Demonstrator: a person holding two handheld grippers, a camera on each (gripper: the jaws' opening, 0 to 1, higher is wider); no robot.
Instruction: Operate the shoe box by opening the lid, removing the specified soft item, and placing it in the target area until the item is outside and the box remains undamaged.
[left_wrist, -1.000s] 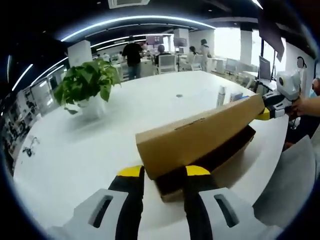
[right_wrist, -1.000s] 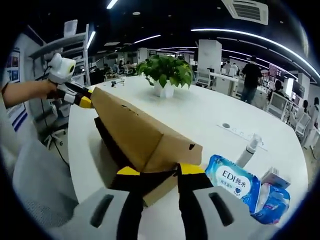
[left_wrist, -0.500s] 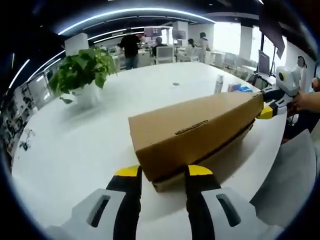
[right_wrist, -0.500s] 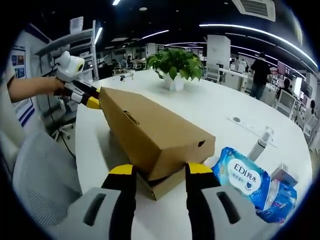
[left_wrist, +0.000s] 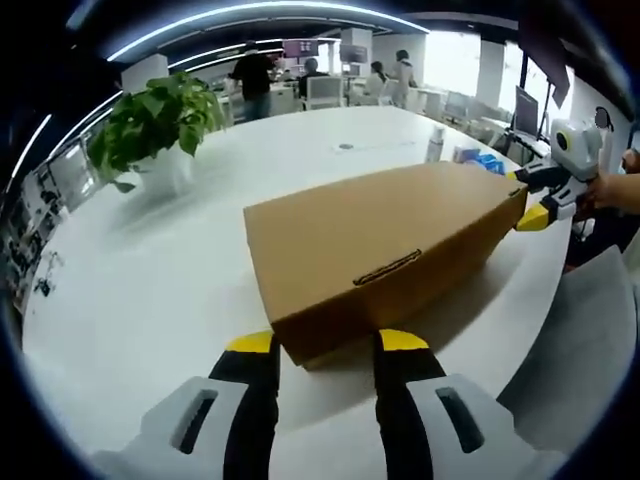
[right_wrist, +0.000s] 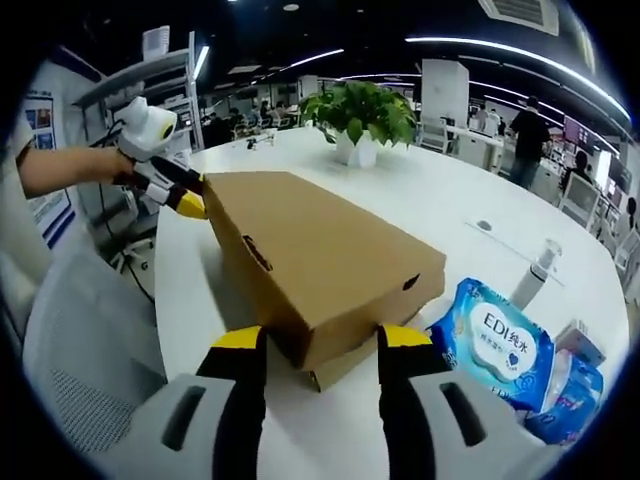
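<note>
A brown cardboard shoe box (left_wrist: 380, 235) lies on the white table (left_wrist: 180, 260), its lid down over the base. My left gripper (left_wrist: 327, 345) is open, its yellow-tipped jaws astride the near end of the box. At the far end the right gripper (left_wrist: 527, 198) stands with its tips against the box's corner. In the right gripper view the box (right_wrist: 310, 245) runs away from my open right gripper (right_wrist: 322, 338), whose jaws flank its near corner. The left gripper (right_wrist: 188, 198) touches the far end. The inside of the box is hidden.
A potted plant (left_wrist: 150, 120) (right_wrist: 362, 110) stands further along the table. A blue wet-wipes pack (right_wrist: 495, 335), more small packs (right_wrist: 580, 370) and a slim bottle (right_wrist: 533, 272) lie beside the box. A grey chair (right_wrist: 80, 340) sits at the table's edge. People stand far behind.
The lid was raised a second ago, showing the dark inside; it has come down over the base. Both grippers have lowered with it at the box's ends.
</note>
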